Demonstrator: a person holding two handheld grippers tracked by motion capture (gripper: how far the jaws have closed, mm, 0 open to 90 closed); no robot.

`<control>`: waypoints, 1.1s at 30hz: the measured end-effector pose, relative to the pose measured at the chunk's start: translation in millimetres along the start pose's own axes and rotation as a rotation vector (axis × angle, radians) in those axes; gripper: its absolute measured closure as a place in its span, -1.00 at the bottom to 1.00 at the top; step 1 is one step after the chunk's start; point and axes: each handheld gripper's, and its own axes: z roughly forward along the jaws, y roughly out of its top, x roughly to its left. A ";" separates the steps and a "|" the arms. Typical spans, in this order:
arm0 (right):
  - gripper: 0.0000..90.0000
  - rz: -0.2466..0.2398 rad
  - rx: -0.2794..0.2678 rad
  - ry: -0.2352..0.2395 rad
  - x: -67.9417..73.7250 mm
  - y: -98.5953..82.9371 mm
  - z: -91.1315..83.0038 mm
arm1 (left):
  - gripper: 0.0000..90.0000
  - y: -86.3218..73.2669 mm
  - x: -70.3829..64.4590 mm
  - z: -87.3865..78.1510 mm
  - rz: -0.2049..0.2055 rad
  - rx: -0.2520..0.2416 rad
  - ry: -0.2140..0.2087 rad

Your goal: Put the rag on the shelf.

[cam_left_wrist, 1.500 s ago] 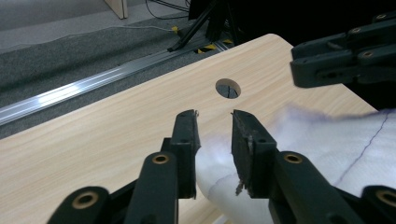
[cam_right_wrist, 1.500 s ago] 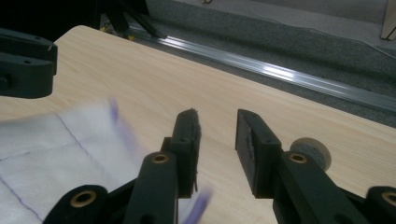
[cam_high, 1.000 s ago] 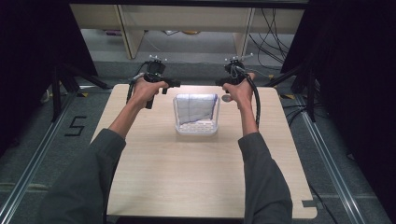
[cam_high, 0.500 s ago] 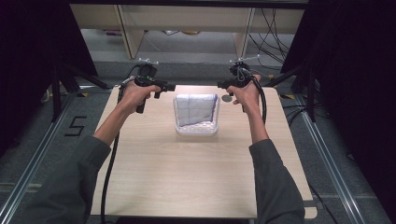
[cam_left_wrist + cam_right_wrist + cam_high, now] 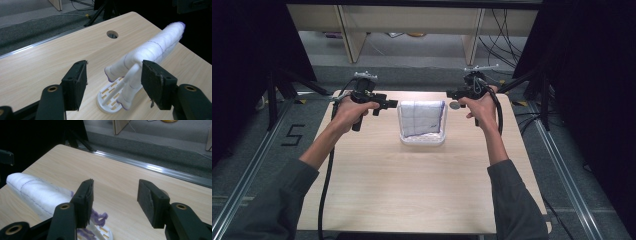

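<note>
Fingers (image 5: 75,87) on my left gripper (image 5: 384,103) stand spread and empty, at nine o'clock of the towel (image 5: 422,118), which hangs folded over a white rack (image 5: 422,140) at twelve o'clock of the table (image 5: 412,200). My right gripper (image 5: 455,95), at three o'clock of it, is likewise spread and empty. I judge this the approach before lifting the towel: next, each side must close in on an upper end. Bare tabletop lies toward six; the far edge is close.
</note>
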 end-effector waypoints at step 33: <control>-0.10 -0.005 -0.048 0.058 28.5 -40.1 -38.8 | -0.32 -52.5 -40.4 -34.3 0.020 -0.052 -0.094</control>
